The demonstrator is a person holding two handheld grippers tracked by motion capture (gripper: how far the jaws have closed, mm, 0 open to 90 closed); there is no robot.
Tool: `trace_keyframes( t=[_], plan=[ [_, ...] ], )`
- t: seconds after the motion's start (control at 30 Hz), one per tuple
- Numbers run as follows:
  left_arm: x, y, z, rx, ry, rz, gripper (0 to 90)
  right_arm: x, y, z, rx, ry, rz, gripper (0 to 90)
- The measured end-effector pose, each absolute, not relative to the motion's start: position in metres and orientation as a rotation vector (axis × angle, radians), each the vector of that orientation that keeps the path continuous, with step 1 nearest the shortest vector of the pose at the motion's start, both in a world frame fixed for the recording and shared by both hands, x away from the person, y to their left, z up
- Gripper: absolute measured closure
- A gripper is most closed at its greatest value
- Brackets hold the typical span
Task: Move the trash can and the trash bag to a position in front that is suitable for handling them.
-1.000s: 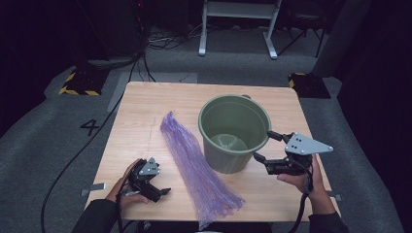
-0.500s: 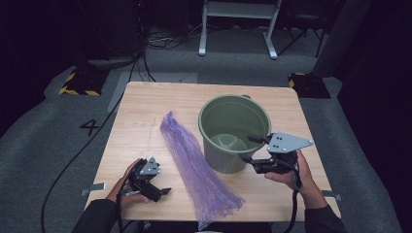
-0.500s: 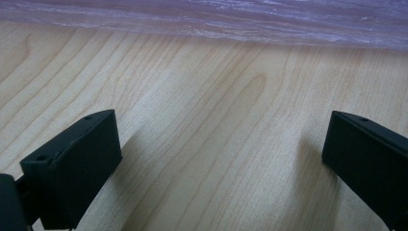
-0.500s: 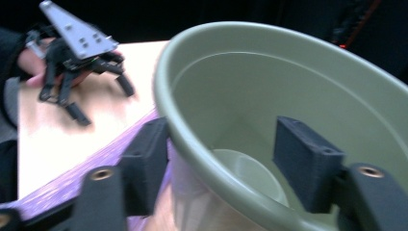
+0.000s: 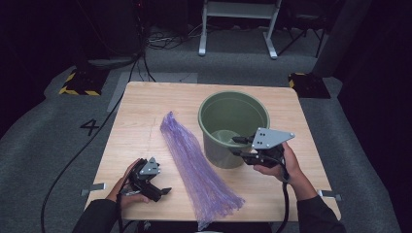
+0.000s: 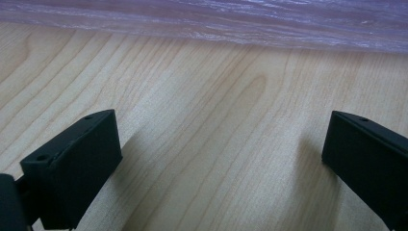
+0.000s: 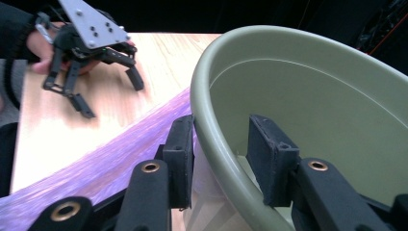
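A green plastic bucket (image 5: 219, 148) stands upright on the wooden table (image 5: 145, 109), right of centre. A long purple mesh bag (image 5: 194, 165) lies flat beside it, running toward the front edge. My right gripper (image 5: 234, 146) straddles the bucket's near rim (image 7: 226, 159), one jaw outside and one inside; its jaws have just been closing and a small gap still shows at the inner pad (image 7: 269, 159). My left gripper (image 5: 163, 185) rests on the table at front left, open with nothing in it, just short of the bag (image 6: 216, 24). It also shows in the right gripper view (image 7: 113, 98).
The table's front edge lies just behind both hands. Around the table is grey carpet with cables, a marked "4" (image 5: 90, 127) and a white stand (image 5: 238, 29) at the back. Bare wood (image 5: 150, 104) lies left of the bucket.
My right gripper has moved left from beside the bucket onto its near rim, and its jaws have narrowed around it. The left gripper, bag and bucket have stayed put.
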State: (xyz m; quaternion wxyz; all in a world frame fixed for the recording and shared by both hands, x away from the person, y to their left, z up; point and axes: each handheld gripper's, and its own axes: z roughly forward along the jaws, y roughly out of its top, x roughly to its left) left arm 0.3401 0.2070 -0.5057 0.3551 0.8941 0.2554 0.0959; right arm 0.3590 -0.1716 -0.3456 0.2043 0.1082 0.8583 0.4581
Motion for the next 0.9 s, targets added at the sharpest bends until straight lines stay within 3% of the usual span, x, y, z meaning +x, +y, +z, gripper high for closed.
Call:
trace_keyframes(
  t=[0.13, 0.2, 0.33, 0.9],
  plan=[
    [0.34, 0.207, -0.506, 2.31, 0.661, 0.248, 0.0, 0.367, -0.16, -0.351, 0.331, 2.379, 1.199, 53.0],
    [0.34, 0.207, -0.506, 2.31, 0.661, 0.248, 0.0, 0.366, -0.158, -0.353, 0.356, 2.354, 1.214, 40.1],
    [0.34, 0.207, -0.506, 2.309, 0.661, 0.247, 0.0, 0.351, -0.163, -0.353, 0.359, 2.258, 1.251, 32.3],
    [0.34, 0.207, -0.506, 2.31, 0.661, 0.248, 0.0, 0.304, -0.224, -0.374, 0.491, 2.112, 1.426, 31.5]
  ],
)
